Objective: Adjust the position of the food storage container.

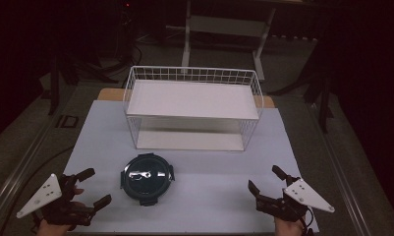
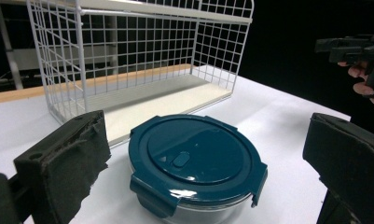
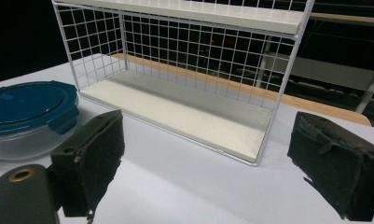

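Observation:
A round glass container with a dark teal clip-on lid [image 1: 147, 178] [image 2: 196, 161] [image 3: 28, 109] sits on the white table, in front of a white two-level wire shelf [image 1: 192, 105] [image 2: 142, 51] [image 3: 189, 70]. My left gripper [image 1: 95, 188] [image 2: 208, 172] is at the near left, open, its jaws wide apart and pointing at the container from its left with nothing between the pads. My right gripper [image 1: 266, 180] [image 3: 208, 161] stands open at the near right, aimed toward the shelf's lower level. Farther off in the left gripper view, the right gripper [image 2: 350, 46] appears with a hand.
The white table top [image 1: 209, 196] ends at a near edge just behind both hands. A wooden strip [image 1: 111, 93] runs behind the shelf. Dark floor, cables and stand legs [image 1: 184, 44] surround the table. Free room lies between the container and the right gripper.

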The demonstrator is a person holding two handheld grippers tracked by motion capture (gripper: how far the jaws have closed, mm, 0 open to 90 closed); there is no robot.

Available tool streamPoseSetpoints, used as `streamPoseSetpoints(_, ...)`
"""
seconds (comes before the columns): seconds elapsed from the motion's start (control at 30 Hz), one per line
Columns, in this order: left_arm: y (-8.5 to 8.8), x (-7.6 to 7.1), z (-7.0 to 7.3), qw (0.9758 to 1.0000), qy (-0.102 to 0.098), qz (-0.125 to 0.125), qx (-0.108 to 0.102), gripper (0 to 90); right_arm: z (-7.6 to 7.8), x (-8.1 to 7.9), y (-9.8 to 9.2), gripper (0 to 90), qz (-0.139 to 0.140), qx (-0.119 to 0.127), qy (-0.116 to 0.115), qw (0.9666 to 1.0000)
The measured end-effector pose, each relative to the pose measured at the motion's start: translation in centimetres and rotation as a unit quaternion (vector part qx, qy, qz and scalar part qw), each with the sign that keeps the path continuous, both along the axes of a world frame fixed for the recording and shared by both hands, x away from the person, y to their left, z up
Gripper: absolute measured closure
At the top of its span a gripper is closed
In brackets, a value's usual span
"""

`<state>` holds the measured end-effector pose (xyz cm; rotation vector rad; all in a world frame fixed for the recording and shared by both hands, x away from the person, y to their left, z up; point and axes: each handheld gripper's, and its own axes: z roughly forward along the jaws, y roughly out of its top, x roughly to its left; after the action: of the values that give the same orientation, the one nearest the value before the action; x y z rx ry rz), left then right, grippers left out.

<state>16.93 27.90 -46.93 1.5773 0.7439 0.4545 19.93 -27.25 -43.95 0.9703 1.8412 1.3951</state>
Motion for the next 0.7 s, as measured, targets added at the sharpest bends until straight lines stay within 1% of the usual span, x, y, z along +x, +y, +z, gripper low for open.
streamPoseSetpoints(0.2,-0.2,-0.2,0.3,1.0000,-0.004,-0.005,0.001,0.3,0.1,-0.1,0.1,10.3,0.000,0.001,-0.002,1.0000)
streamPoseSetpoints(0.23,-0.3,-0.2,0.5,0.9999,-0.005,-0.009,0.003,0.3,0.2,-0.2,0.1,10.3,0.001,0.002,-0.006,1.0000)
streamPoseSetpoints(0.3,-0.4,-0.2,0.6,0.9999,-0.006,-0.013,0.002,0.3,0.2,-0.2,0.1,10.3,0.002,0.003,-0.005,1.0000)
streamPoseSetpoints(0.37,-0.3,-0.1,0.8,0.9996,-0.007,-0.026,-0.002,0.3,0.3,-0.2,0.1,10.3,0.002,0.004,-0.006,1.0000)
streamPoseSetpoints(0.43,-0.2,0.0,1.2,0.9993,0.000,-0.037,-0.004,0.3,0.3,-0.2,0.1,10.3,0.002,0.004,-0.005,1.0000)
streamPoseSetpoints(0.47,-0.1,0.2,1.5,0.9992,0.004,-0.039,-0.001,0.3,0.3,-0.2,0.1,10.3,0.002,0.006,-0.005,1.0000)
streamPoseSetpoints(0.53,0.1,0.4,1.9,0.9993,0.009,-0.032,0.017,0.3,0.2,-0.1,0.1,10.3,0.003,0.009,-0.003,1.0000)
streamPoseSetpoints(0.57,0.1,0.4,1.9,0.9993,0.009,-0.032,0.017,0.3,0.2,-0.1,0.1,10.3,0.003,0.009,-0.003,1.0000)
streamPoseSetpoints(0.6,0.5,0.5,2.1,0.9987,0.003,-0.025,0.045,0.3,0.2,-0.1,0.1,10.3,0.003,0.010,-0.002,0.9999)
streamPoseSetpoints(0.63,0.8,0.8,2.1,0.9983,0.015,-0.032,0.046,0.3,0.2,-0.1,0.1,10.3,0.003,0.010,0.001,0.9999)
streamPoseSetpoints(0.67,1.0,1.0,2.1,0.9982,0.021,-0.034,0.045,0.3,0.2,-0.1,0.2,10.3,0.003,0.010,0.002,0.9999)
streamPoseSetpoints(0.7,1.3,1.2,2.0,0.9981,0.025,-0.028,0.048,0.3,0.2,-0.1,0.2,10.3,0.003,0.010,0.002,0.9999)
